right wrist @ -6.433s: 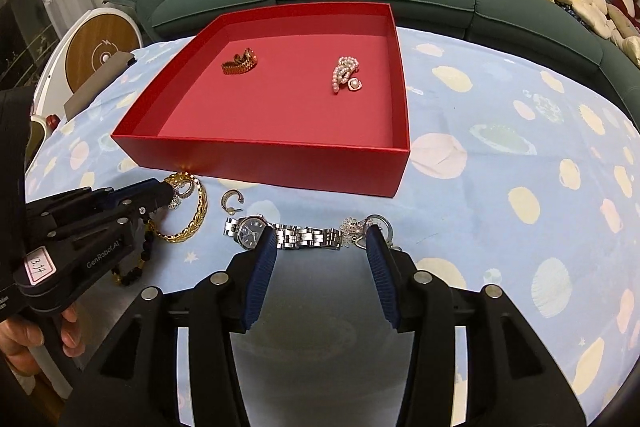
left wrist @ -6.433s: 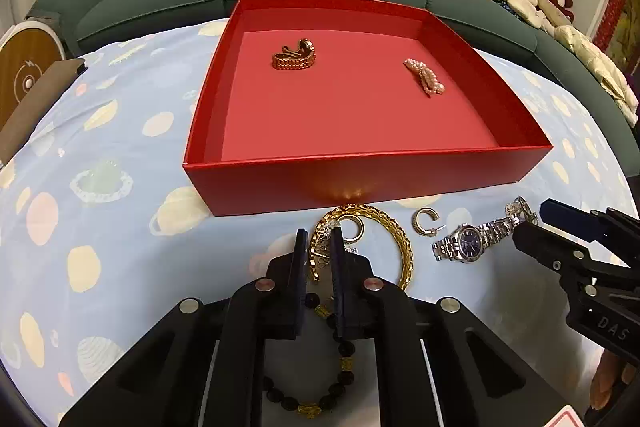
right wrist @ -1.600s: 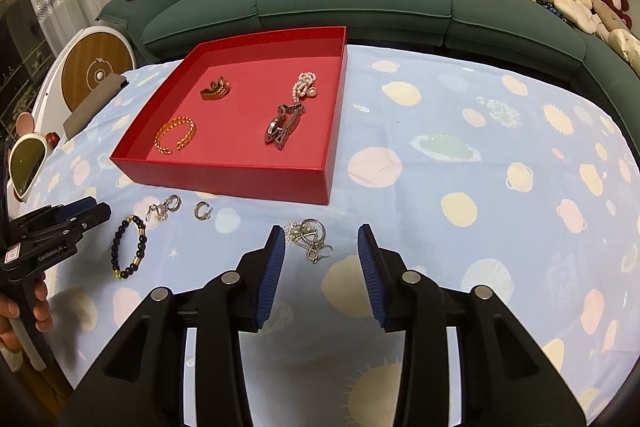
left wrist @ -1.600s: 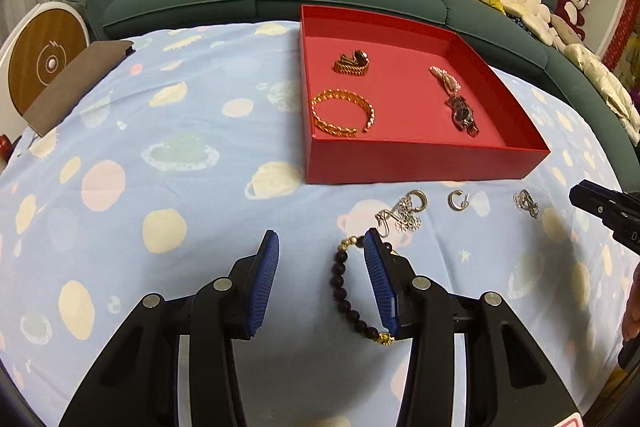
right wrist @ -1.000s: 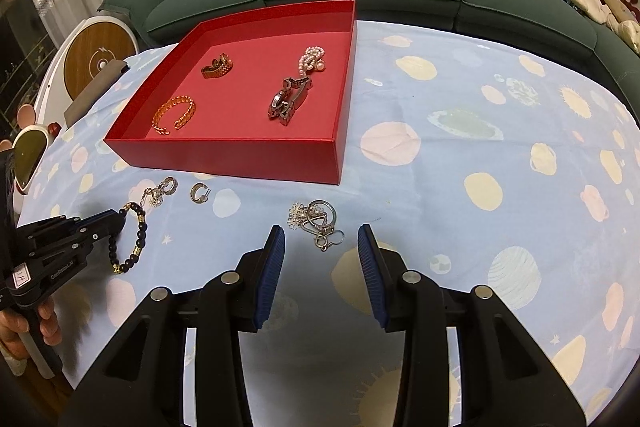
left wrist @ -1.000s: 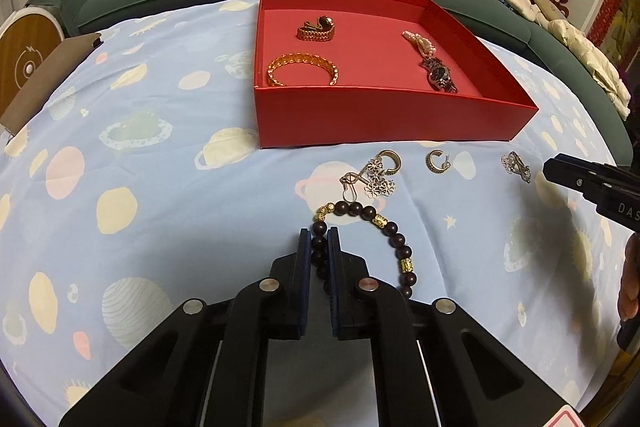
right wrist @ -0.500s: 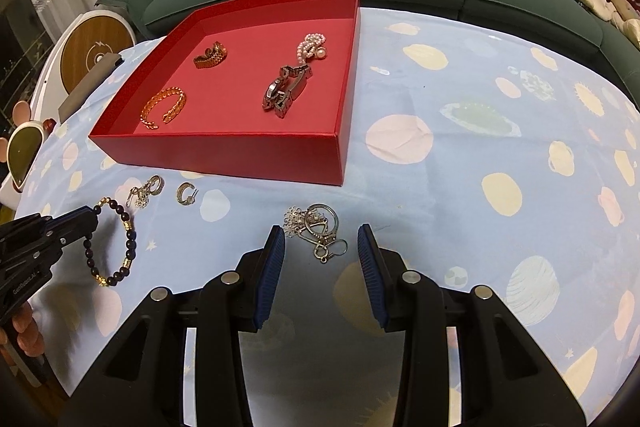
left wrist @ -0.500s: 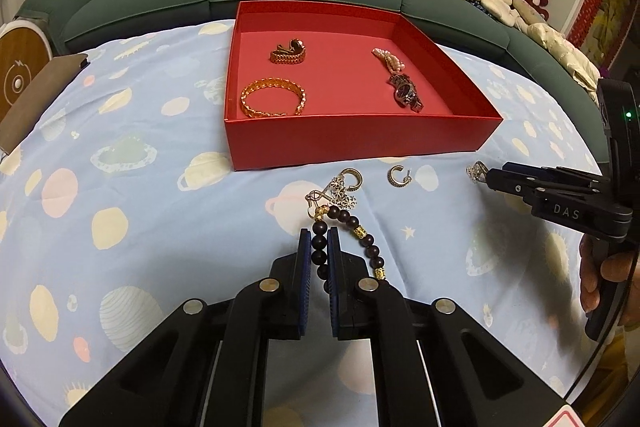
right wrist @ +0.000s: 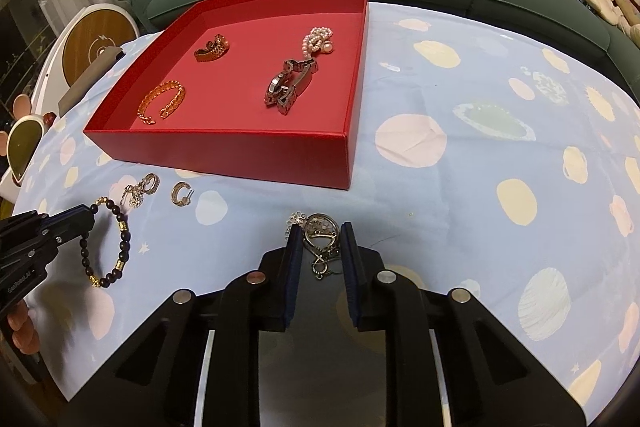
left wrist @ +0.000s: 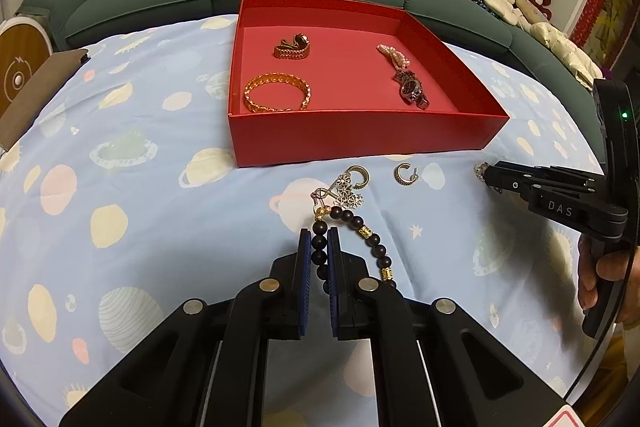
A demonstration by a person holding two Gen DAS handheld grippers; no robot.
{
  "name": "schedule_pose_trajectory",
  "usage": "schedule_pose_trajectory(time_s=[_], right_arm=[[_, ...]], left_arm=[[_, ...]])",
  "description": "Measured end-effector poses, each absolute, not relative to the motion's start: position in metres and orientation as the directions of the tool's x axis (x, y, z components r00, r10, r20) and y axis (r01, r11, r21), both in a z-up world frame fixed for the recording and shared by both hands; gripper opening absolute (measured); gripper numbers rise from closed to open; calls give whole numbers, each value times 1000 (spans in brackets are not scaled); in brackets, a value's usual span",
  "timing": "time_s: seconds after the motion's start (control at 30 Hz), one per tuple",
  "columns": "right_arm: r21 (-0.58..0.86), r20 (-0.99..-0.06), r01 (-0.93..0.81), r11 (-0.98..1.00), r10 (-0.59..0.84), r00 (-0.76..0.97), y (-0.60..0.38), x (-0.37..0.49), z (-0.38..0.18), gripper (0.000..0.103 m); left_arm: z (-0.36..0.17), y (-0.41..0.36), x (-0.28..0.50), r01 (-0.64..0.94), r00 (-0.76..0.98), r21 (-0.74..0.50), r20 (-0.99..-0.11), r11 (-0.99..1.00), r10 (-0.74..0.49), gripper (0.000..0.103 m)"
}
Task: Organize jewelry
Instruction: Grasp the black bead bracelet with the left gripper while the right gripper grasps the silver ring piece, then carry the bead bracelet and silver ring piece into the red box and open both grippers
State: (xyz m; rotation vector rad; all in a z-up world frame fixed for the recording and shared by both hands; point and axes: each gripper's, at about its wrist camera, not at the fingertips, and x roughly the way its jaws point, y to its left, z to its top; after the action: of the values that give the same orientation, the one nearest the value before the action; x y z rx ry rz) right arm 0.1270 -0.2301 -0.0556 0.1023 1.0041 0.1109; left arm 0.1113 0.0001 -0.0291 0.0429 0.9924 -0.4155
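Beaded bracelet (left wrist: 352, 239) lies on the tablecloth (left wrist: 140, 211) before the red box (left wrist: 360, 139), pinched between the pads of your left gripper (left wrist: 319, 255). Your right gripper (right wrist: 320, 247) straddles the silver pendant cluster (right wrist: 318, 239), jaws narrowed, grip unclear.

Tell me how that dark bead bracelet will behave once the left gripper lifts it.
Probably floppy: the bead bracelet is separate strung beads, so it should dangle from the left gripper. It touches the flower earring, which might snag and drag. The round beads could slip.
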Motion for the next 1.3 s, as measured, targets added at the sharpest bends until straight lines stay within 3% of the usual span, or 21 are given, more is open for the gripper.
schedule_pose_trajectory(time_s=[0.43, 0.73, 1.1, 1.3], right_arm=[[117, -794, -119, 986, 164, 585, -209, 106, -26, 18], [145, -741, -126, 981, 193, 643, -203, 107, 11, 18], [175, -685, -77, 982, 178, 706, -202, 147, 44, 18], [213, -714, -23, 977, 172, 679, -205, 179, 28, 18]], left_arm=[[-12, -2, 106, 373, 495, -176, -793, 911, -356, 5], [30, -4, 105, 396, 551, -219, -720, 892, -421, 5], [77, -17, 143, 384, 614, -269, -640, 883, -462, 5], [77, -37, 177, 399, 621, -263, -627, 878, -470, 5]])
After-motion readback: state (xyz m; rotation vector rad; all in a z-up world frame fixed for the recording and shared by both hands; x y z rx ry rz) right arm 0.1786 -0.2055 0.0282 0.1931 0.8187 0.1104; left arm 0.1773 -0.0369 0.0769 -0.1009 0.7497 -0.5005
